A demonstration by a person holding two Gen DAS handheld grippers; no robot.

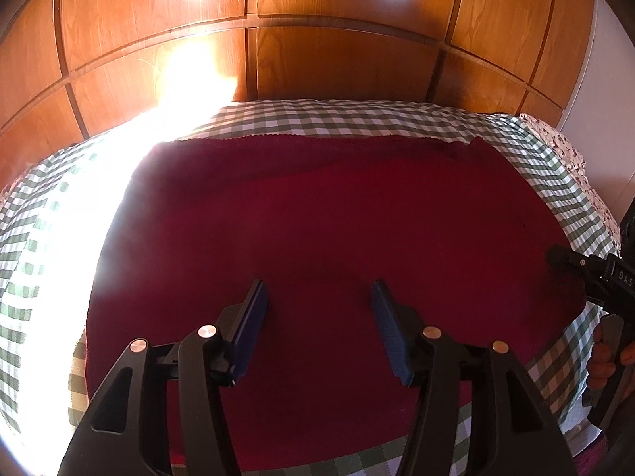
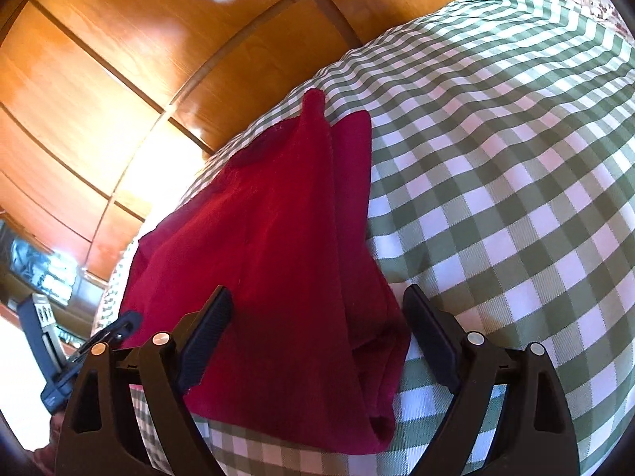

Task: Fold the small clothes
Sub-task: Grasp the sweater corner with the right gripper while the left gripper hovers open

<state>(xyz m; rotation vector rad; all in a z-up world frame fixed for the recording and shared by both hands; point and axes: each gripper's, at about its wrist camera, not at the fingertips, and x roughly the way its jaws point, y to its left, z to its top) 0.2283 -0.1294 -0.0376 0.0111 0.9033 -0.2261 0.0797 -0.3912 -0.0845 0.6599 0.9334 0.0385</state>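
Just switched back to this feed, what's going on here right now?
A person is folding a dark red garment on a green checked bedcover, with a handheld gripper in each hand. The left gripper hangs open above the middle of the cloth. The right gripper is open too, straddling the garment's layered, folded edge without pinching it. Neither is holding the cloth.

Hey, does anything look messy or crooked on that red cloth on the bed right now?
Mostly tidy. The red cloth lies flat on the checked bedspread, but its far right corner pokes up in a small peak, and the right edge shows stacked layers that do not quite line up. No spills or damage visible.
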